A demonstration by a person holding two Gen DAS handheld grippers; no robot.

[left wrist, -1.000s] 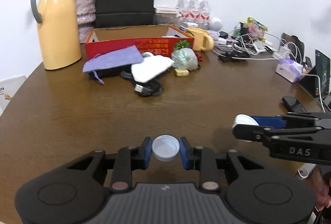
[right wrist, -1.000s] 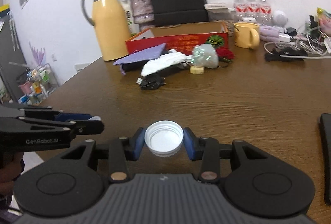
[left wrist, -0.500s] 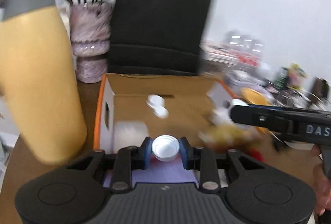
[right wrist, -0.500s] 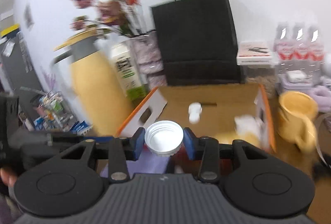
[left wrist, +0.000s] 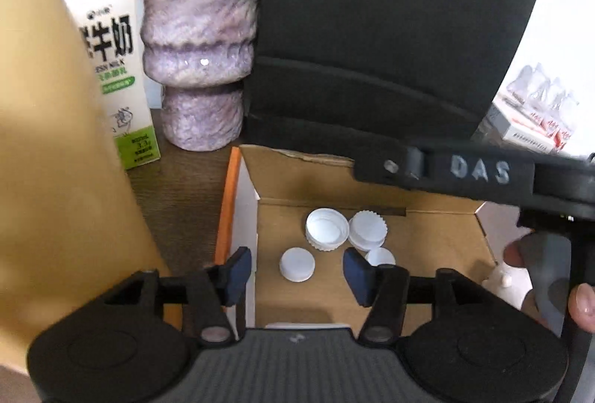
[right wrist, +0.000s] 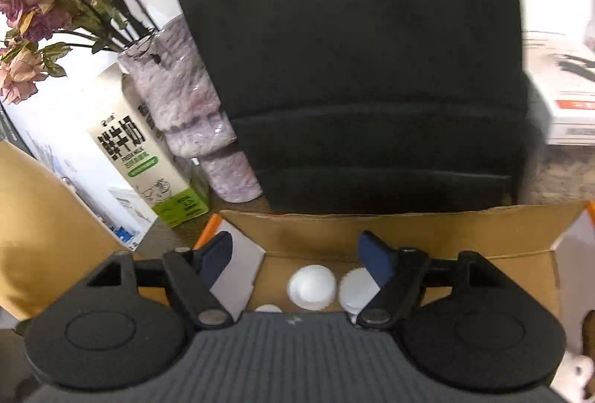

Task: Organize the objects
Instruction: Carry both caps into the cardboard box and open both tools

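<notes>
An open cardboard box (left wrist: 427, 254) holds several white bottle caps on its floor. A small cap (left wrist: 297, 264) lies straight below my left gripper (left wrist: 297, 272), whose jaws are opening with nothing pressed between the blue pads. Two larger caps (left wrist: 327, 229) (left wrist: 369, 230) sit just beyond it. The right tool's black side (left wrist: 479, 172) crosses above the box. In the right wrist view my right gripper (right wrist: 295, 254) hangs over the same box (right wrist: 465, 232), its jaws opening and bare, with white caps (right wrist: 312, 287) on the floor beneath.
A yellow thermos (left wrist: 55, 179) stands close on the left of the box. Behind the box are a milk carton (left wrist: 111, 68), a purple vase (left wrist: 200, 42) and a black paper bag (left wrist: 390, 31). Water bottles (left wrist: 539, 94) are at far right. A person's fingers (left wrist: 580, 306) hold the right tool.
Both grippers travelled from the near table to above the box. Each was shut on a white cap; now both jaws stand apart and the caps lie in the box.
</notes>
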